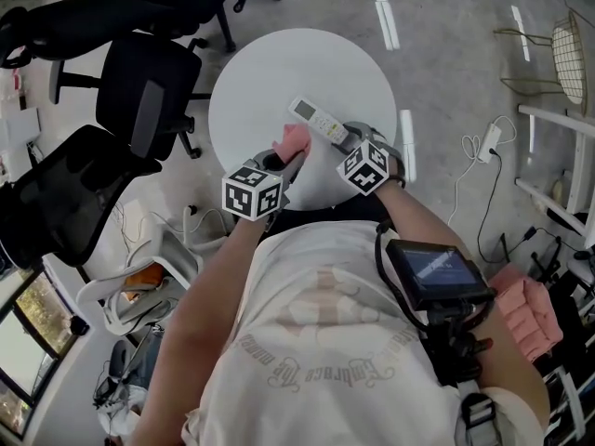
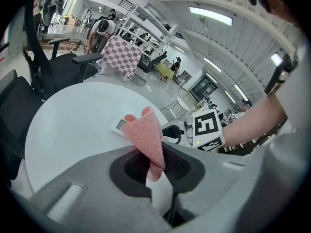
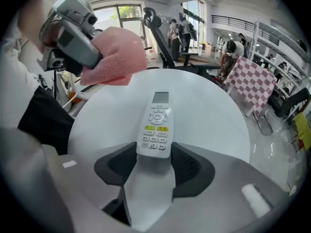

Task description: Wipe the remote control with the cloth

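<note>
A white remote control lies on the round white table, buttons up. In the right gripper view its near end sits between the pads of my right gripper, which touch both its long edges. My left gripper is shut on a pink cloth that sticks up from the jaws as a folded wad. In the head view the cloth hangs just left of the remote's near end, close to my right gripper. From the right gripper view the cloth hovers above the table, left of the remote.
Black office chairs stand left of the table. A wire chair and a power strip with cable are on the floor at right. A checkered board and several people are farther off.
</note>
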`<state>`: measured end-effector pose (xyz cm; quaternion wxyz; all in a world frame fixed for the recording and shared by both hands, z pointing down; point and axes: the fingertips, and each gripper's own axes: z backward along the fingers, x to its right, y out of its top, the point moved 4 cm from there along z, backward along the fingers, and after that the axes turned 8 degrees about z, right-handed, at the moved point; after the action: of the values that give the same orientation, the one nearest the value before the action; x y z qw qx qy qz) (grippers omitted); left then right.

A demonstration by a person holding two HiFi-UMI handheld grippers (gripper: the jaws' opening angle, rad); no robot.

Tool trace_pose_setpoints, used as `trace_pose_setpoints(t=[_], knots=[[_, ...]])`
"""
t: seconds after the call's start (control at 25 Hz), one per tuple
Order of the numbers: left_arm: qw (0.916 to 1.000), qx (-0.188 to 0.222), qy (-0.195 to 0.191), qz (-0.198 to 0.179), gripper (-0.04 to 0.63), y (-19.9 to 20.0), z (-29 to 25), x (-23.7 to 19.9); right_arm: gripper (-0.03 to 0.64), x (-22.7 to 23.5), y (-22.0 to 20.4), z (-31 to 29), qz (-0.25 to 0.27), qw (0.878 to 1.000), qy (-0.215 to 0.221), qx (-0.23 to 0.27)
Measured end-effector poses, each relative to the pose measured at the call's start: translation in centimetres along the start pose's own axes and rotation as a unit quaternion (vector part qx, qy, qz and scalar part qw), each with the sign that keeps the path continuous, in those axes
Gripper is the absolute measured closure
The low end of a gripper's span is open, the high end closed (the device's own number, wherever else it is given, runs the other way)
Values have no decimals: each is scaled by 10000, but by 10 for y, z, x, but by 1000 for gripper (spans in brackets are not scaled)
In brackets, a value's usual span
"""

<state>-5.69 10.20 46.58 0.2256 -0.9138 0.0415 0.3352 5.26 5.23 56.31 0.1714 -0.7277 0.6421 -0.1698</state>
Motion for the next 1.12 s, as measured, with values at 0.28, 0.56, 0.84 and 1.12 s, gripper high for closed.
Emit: trace_pose_setpoints(t=[0.28, 0.56, 0.84, 1.12], knots=[[9981, -569, -121, -200, 551, 3, -54, 19, 387, 1, -11, 11, 526, 9982, 230, 142], [9915, -1230, -97, -405, 551, 7, -108, 33, 388, 7, -21, 12, 542, 9973, 365, 345], [9847, -1678, -24, -476, 552, 9, -145, 42, 387, 12, -24, 11, 558, 9965, 426, 458], [9781, -1892, 301, -817, 558, 9, -151, 36, 390, 12, -23, 9, 548, 9965, 446, 445]])
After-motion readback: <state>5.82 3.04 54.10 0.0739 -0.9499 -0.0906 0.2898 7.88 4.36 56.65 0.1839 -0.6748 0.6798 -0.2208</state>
